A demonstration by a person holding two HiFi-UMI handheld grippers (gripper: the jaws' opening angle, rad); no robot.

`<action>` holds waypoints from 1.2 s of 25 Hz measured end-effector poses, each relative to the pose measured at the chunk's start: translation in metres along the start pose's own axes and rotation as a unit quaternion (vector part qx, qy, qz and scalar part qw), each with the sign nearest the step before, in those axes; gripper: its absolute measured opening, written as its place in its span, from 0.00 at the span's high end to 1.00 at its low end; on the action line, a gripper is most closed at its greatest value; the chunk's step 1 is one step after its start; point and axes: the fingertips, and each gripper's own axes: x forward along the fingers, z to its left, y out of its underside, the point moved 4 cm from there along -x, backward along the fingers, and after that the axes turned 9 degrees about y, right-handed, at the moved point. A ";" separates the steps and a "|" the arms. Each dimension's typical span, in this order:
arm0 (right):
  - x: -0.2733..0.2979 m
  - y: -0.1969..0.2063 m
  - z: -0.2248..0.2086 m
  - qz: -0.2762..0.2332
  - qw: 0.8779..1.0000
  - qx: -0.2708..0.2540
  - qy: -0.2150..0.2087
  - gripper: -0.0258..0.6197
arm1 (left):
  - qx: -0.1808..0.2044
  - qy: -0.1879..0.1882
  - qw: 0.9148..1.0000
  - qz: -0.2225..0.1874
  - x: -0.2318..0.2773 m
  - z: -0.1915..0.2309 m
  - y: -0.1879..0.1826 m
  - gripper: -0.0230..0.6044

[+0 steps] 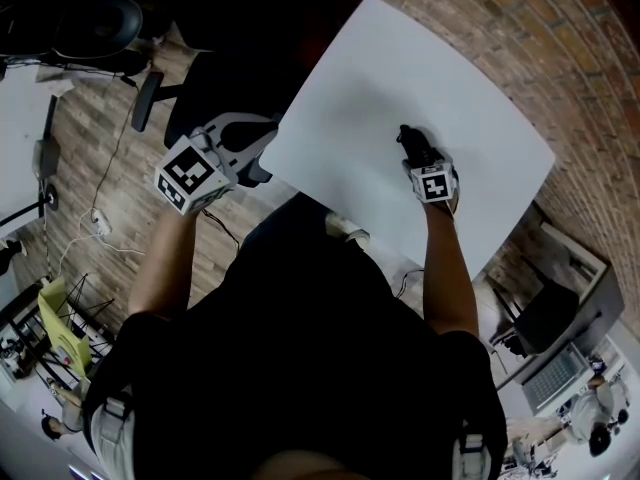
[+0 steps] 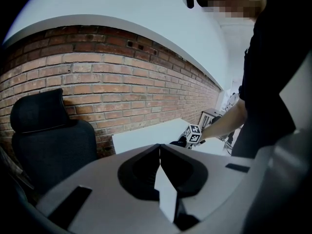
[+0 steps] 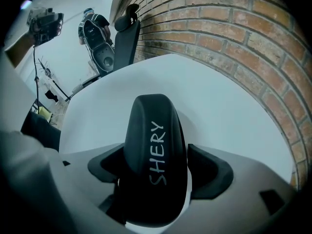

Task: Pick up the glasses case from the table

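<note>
A black glasses case [image 3: 155, 155] with "SHERY" printed on its lid sits between the jaws of my right gripper [image 3: 156, 165], which is shut on it. From the head view the case [image 1: 414, 143] shows as a dark shape ahead of the right gripper [image 1: 420, 154], over the white table [image 1: 380, 78]. Whether the case rests on the table or is just above it I cannot tell. My left gripper [image 1: 245, 153] hangs off the table's left edge, over a black chair. In the left gripper view its jaws [image 2: 159, 165] meet with nothing between them.
A brick wall [image 1: 520, 38] runs along the table's far and right sides. A black office chair [image 2: 48, 140] stands at the table's left end. Wooden floor with cables and equipment [image 1: 80, 218] lies to the left; a laptop [image 1: 560, 373] sits low at the right.
</note>
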 end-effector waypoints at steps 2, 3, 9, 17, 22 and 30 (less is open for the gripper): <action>0.000 0.001 0.001 0.002 1.000 0.000 0.001 0.36 | 0.000 0.000 1.000 0.000 0.000 -0.001 0.001 0.94; 0.001 0.001 0.001 0.003 1.000 0.000 0.001 0.36 | -0.001 0.000 1.000 0.000 0.000 -0.001 0.001 0.94; 0.000 0.001 0.000 0.009 1.000 -0.004 -0.001 0.37 | -0.003 0.002 1.000 0.001 0.003 -0.004 0.000 0.94; 0.000 0.000 0.002 0.011 1.000 -0.008 0.003 0.40 | -0.004 0.006 1.000 0.008 0.002 -0.010 0.002 0.94; 0.002 0.001 0.004 0.013 1.000 -0.006 -0.001 0.42 | -0.002 0.006 1.000 0.008 0.001 -0.014 0.001 0.94; 0.002 -0.001 0.003 0.019 1.000 -0.008 -0.003 0.43 | -0.006 -0.001 1.000 0.004 -0.009 -0.020 0.001 0.94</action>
